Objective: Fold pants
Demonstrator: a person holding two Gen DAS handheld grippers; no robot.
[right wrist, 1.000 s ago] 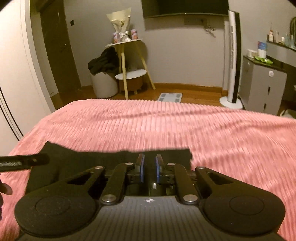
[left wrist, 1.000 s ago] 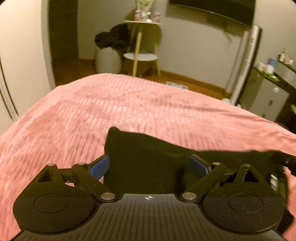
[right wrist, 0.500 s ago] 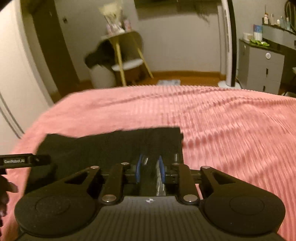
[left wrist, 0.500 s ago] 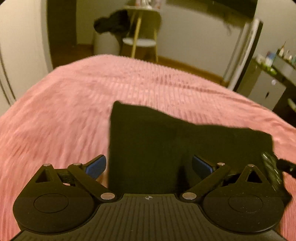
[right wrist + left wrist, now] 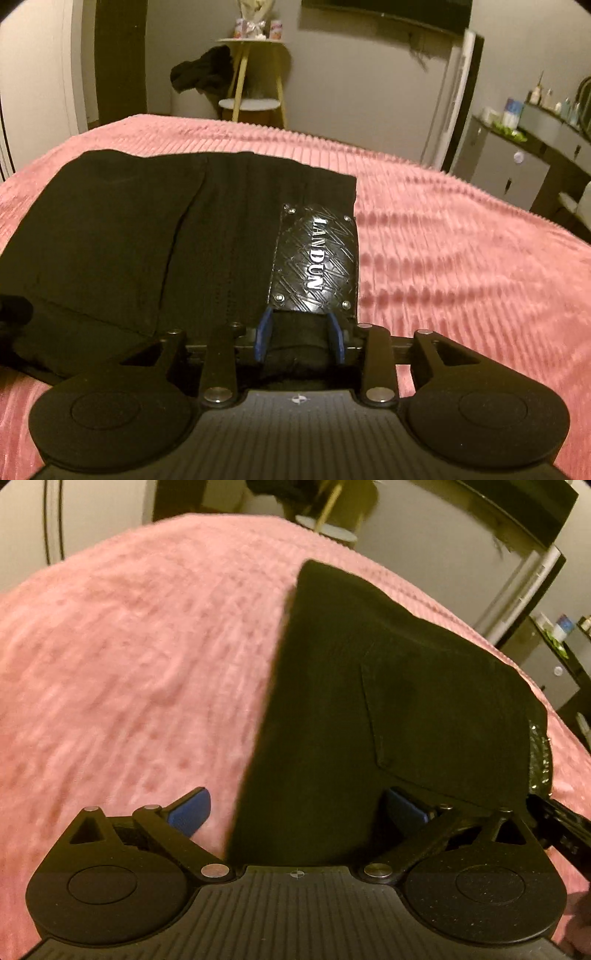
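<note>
Black pants (image 5: 388, 709) lie folded on the pink bedspread (image 5: 129, 664). In the right wrist view the pants (image 5: 147, 229) show a black brand patch (image 5: 317, 254) at their right edge. My left gripper (image 5: 297, 808) is open, its blue pads spread wide over the pants' near left edge. My right gripper (image 5: 300, 336) is partly open, its jaws standing on either side of a bunched fold of the pants just below the patch. The right gripper's body shows at the right edge of the left wrist view (image 5: 557, 827).
The pink bedspread (image 5: 461, 258) stretches to the right and far side. Beyond the bed stand a small table with dark clothes (image 5: 207, 74), a tower fan (image 5: 458, 99) and a grey cabinet (image 5: 517, 166) on the right.
Both grippers have moved forward and lower over the pants. My right gripper has opened from nearly shut. The left gripper stayed open.
</note>
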